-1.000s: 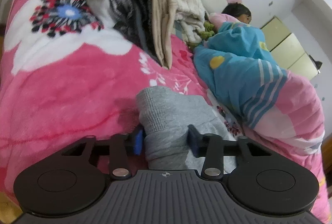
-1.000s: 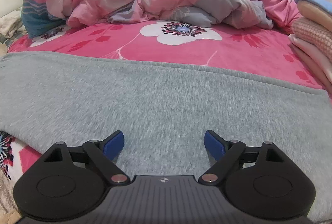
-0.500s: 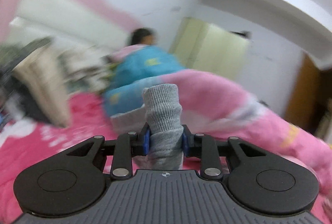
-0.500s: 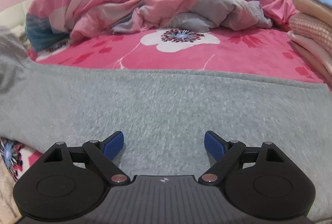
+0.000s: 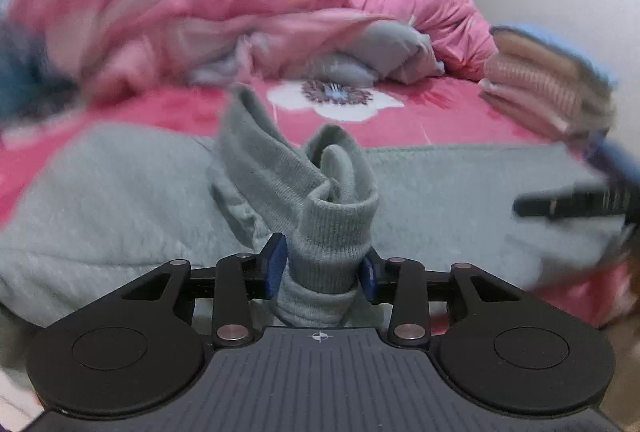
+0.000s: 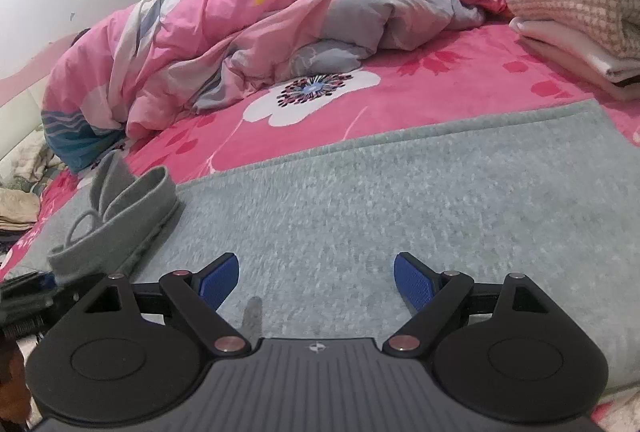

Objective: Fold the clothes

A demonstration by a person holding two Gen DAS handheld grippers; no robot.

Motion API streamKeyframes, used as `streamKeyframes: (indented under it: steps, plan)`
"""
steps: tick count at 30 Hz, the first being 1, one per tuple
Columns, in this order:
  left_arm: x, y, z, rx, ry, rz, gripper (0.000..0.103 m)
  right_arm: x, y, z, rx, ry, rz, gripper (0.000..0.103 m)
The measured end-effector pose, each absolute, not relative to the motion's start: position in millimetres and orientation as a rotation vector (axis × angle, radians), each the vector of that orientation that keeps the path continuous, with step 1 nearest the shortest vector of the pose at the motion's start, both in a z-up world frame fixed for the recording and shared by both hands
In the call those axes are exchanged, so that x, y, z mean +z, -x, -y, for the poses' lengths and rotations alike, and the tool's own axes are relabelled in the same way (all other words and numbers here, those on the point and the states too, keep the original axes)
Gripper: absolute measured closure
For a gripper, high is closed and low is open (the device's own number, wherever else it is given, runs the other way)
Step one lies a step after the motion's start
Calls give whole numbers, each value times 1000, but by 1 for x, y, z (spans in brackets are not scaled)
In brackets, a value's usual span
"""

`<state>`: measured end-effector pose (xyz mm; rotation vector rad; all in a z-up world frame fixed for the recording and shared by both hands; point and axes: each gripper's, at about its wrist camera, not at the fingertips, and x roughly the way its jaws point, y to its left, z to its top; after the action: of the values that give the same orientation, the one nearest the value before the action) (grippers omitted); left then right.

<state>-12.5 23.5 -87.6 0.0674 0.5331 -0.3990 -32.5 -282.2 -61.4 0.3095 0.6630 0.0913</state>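
Bed (image 6: pixel 460 80) with pink floral cover ahead of both claws, crumpled pink duvet (image 6: pixel 240 32) at far side. Grey garment (image 6: pixel 380 200) spread flat right under right claw (image 6: pixel 316 274), jaws wide, nothing between. Left claw (image 5: pixel 322 268) jaws opening, ribbed grey cuff (image 5: pixel 332 232) bunched between pads, still touching both.
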Motion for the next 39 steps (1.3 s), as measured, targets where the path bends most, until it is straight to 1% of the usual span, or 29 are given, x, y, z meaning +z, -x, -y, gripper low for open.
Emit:
streamKeyframes:
  steps: [1, 5, 10, 13, 16, 20, 24, 26, 27, 33, 35, 39]
  plan:
    - [-83, 15, -28, -425, -42, -530, 53, -60, 33, 283, 92, -313, -659, 16]
    - [-64, 22, -60, -547, 143, -525, 52, -49, 30, 284, 128, -369, -631, 16]
    - [-49, 20, -78, -487, 216, -473, 52, -16, 10, 272, 339, -488, -561, 16]
    - [-52, 8, -82, -415, 222, -492, 52, -8, -21, 260, 470, -608, -584, 16]
    - [-60, -2, -79, -382, 222, -527, 52, -12, -67, 242, 559, -738, -664, 16]
    - [-67, -2, -74, -382, 182, -546, 52, -18, -126, 211, 543, -703, -794, 16]
    - [-77, -1, -72, -399, 170, -558, 52, -36, -168, 185, 488, -635, -975, 16]
    - [-80, 0, -72, -405, 176, -557, 52, -46, -179, 173, 449, -601, -1069, 19]
    - [-81, 0, -73, -407, 179, -556, 52, -46, -179, 169, 443, -589, -1084, 20]
    - [-86, 2, -75, -419, 193, -553, 52, -20, -163, 146, 511, -474, -1005, 21]
    - [-87, 2, -76, -419, 197, -552, 52, -19, -165, 140, 509, -448, -1016, 21]
    - [-90, 4, -76, -416, 205, -547, 52, -22, -162, 134, 523, -445, -1067, 25]
